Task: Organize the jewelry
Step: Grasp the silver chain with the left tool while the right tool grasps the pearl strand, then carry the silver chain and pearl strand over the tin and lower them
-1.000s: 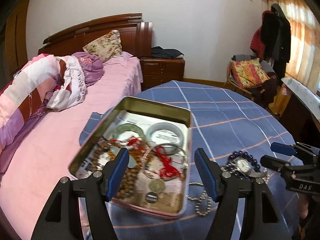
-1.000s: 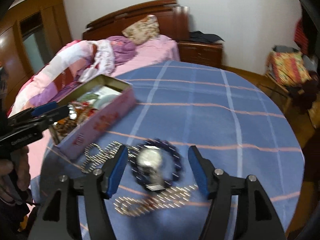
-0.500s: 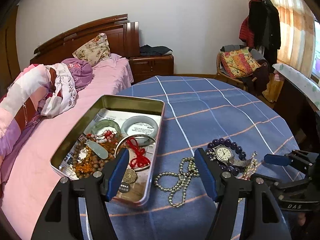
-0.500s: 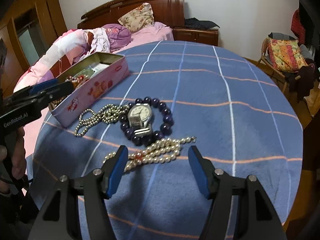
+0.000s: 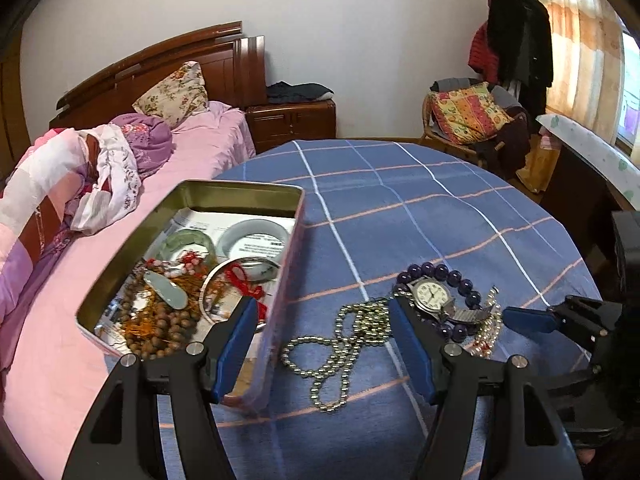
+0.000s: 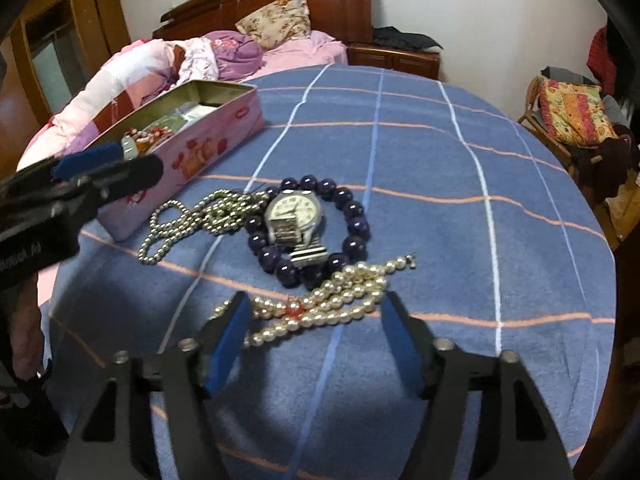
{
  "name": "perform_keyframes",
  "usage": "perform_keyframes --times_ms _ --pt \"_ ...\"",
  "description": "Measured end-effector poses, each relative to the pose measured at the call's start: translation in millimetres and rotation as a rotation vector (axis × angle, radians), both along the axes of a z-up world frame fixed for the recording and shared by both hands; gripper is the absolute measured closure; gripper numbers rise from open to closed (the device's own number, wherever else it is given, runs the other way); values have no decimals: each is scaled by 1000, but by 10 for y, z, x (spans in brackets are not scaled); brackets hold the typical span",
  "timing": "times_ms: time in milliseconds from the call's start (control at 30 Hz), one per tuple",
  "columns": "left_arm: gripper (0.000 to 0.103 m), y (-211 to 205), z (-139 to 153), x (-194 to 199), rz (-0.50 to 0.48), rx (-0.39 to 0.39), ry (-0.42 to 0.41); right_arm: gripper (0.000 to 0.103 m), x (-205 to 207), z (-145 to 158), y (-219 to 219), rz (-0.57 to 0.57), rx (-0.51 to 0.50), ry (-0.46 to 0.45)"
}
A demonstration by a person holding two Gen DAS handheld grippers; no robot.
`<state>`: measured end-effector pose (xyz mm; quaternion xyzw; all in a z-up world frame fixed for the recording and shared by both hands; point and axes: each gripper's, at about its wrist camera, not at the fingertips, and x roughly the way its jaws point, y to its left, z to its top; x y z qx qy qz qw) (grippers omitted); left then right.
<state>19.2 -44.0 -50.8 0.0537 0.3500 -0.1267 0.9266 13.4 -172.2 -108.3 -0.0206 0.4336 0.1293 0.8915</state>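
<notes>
The right claw [image 6: 314, 320] has sunk toward the surface [image 6: 420, 160] over the last second, and its jaws have just been closing in: they now bracket the pearl necklace [image 6: 320, 308], which lies bunched between the two blue pads but does not look pinched yet, so this claw counts as released, with nothing lifted. A second ago the wristwatch [image 6: 294, 214] sat between those jaws; now it lies just beyond the fingertips, resting inside the ring of the dark purple bead bracelet [image 6: 352, 220], whose near beads touch the far edge of the pearls. That shift suggests the pearls have been chosen as the next piece to go. The left claw [image 5: 320, 340] has slid sideways across the surface: earlier it looked straight down on the open tin [image 5: 192, 200], and now the tin lies ahead and to its left, with its left finger over the tin's near corner, while the silver ball chain [image 5: 340, 336] lies loose right between its wide-spread jaws. It too is released and grips nothing. The tin already holds bangles, wooden beads and red cord, so four loose pieces appear to remain outside it. My reading is that both claws are lining up a pick each, the right nearer to completing one; the pearls are in several strands, so a pinch in the middle may leave ends trailing and dragging the bracelet.
</notes>
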Motion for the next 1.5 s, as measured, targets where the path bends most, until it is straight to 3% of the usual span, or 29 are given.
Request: perform_keyframes --times_ms 267,467,1067,1133,1200,1467,1500 --pt "35 -145 -16 -10 -42 7 5 94 10 91 -227 -73 -87 -26" --pt "35 -276 -65 12 -83 16 23 94 40 75 -462 -125 -64 -27" --pt "35 -753 -196 213 -190 29 95 94 66 55 -534 -136 33 -28" --pt "47 -798 -197 233 -203 32 97 94 70 52 -543 -134 35 -27" --pt "66 -852 -218 245 -221 39 109 94 69 46 -549 -133 39 -26" --pt "69 -849 -303 293 -217 19 143 93 60 40 -552 -125 45 -22" --pt "87 -817 -297 300 -206 5 144 93 57 41 -552 -125 45 -22"
